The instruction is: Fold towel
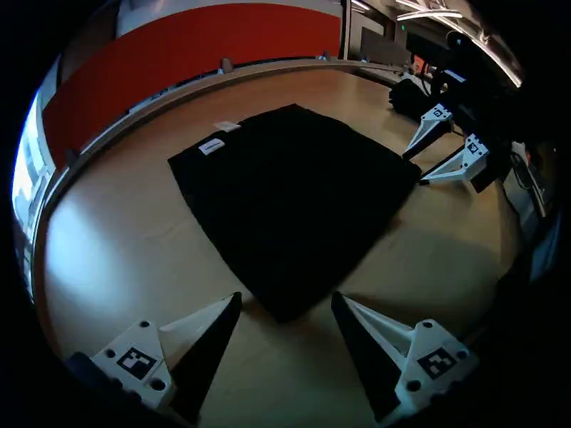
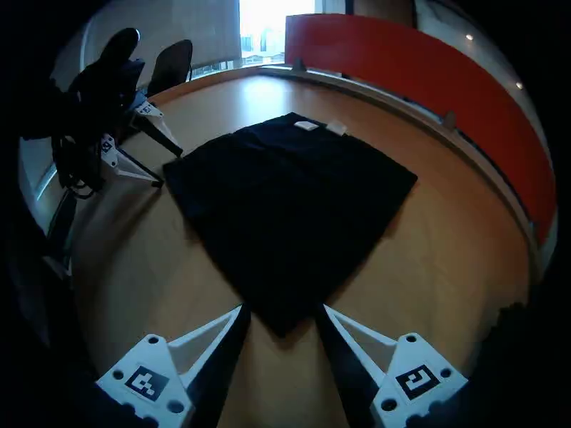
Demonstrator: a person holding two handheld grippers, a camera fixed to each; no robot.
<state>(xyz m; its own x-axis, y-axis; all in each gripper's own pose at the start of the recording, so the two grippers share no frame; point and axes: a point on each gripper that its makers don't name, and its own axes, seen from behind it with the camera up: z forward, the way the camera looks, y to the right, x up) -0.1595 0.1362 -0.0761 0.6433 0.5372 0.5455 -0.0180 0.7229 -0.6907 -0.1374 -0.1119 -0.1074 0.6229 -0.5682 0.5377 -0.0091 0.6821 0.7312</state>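
Black towel (image 1: 292, 192) flat on table (image 1: 107, 242). Jaws wide open on left gripper (image 1: 285, 296) and right gripper (image 2: 283, 307), each straddling an adjacent towel corner, nothing clamped.

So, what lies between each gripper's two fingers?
A corner of the black towel, flat on the wooden table: one corner sits between the fingers of the left gripper in the left gripper view, another between those of the right gripper in the right gripper view.
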